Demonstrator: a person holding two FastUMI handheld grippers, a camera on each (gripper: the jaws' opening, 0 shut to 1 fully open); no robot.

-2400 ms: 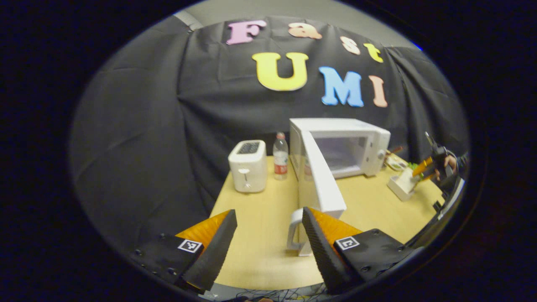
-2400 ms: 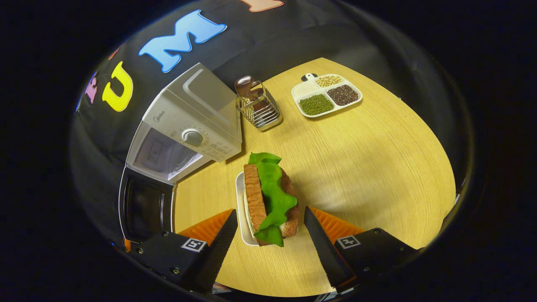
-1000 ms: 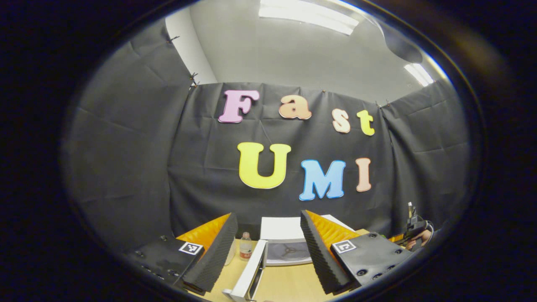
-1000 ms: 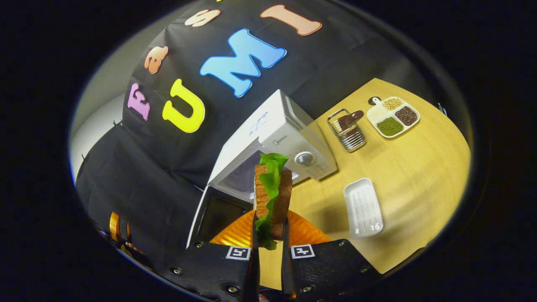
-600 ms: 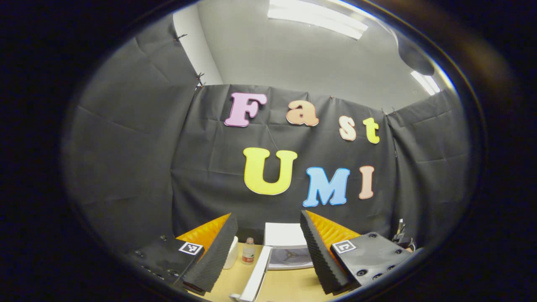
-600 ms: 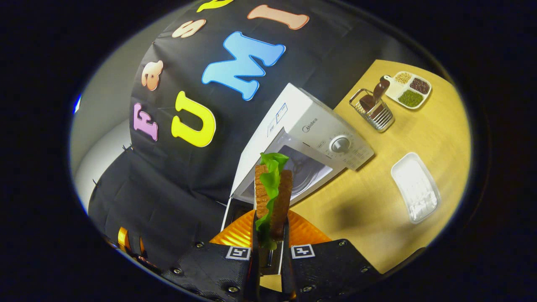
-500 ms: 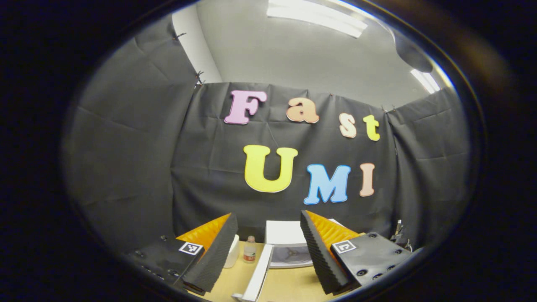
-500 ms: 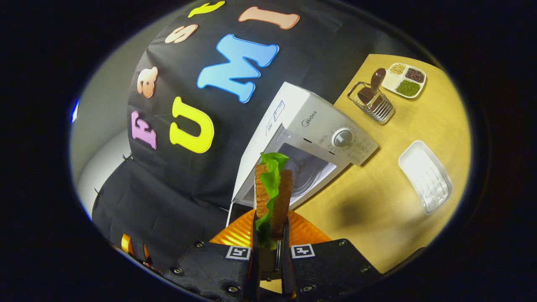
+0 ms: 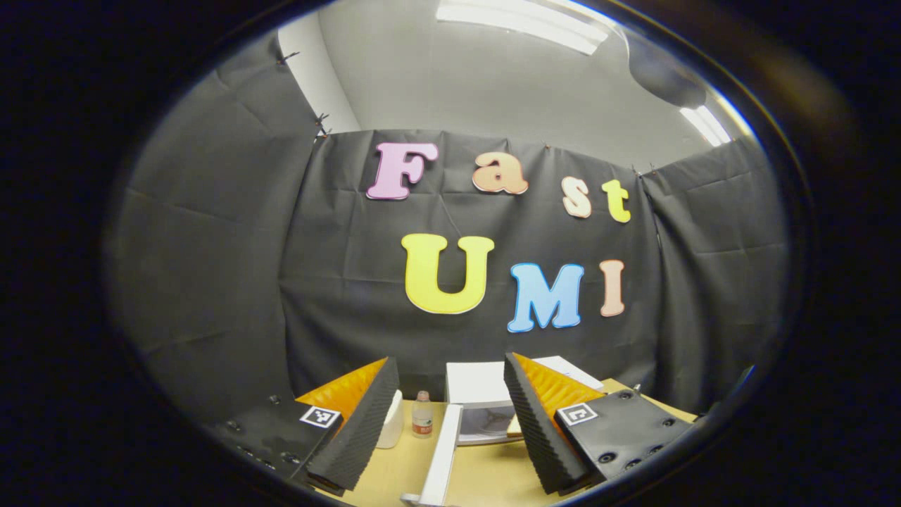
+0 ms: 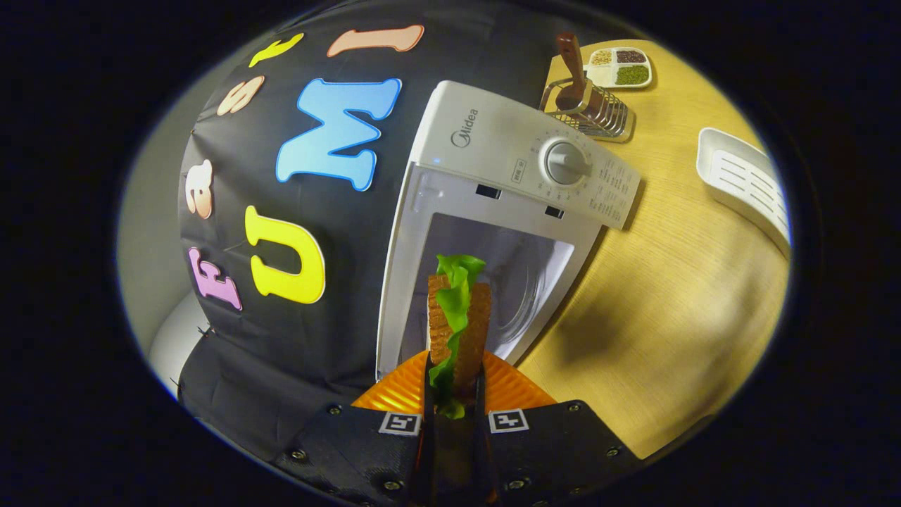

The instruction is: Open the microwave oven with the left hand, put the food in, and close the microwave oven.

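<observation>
Black cloth backs a wooden table (image 10: pixel 669 282). At left, the left gripper (image 9: pixel 447 415) hangs spread wide and empty, clear of the swung-out door (image 9: pixel 442 461). Rightward, the right gripper (image 10: pixel 454 394) pinches the sandwich (image 10: pixel 457 327) upright, aimed into the open microwave (image 10: pixel 493 211) cavity for loading.

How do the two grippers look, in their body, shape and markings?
Both look alike. The left gripper has black body blocks with screws, each bearing a small square black-and-white marker, and wedge-shaped fingers with ribbed inner faces. The right gripper shows the same black screwed blocks and two square markers, with a ribbed fan-shaped part behind them.
</observation>
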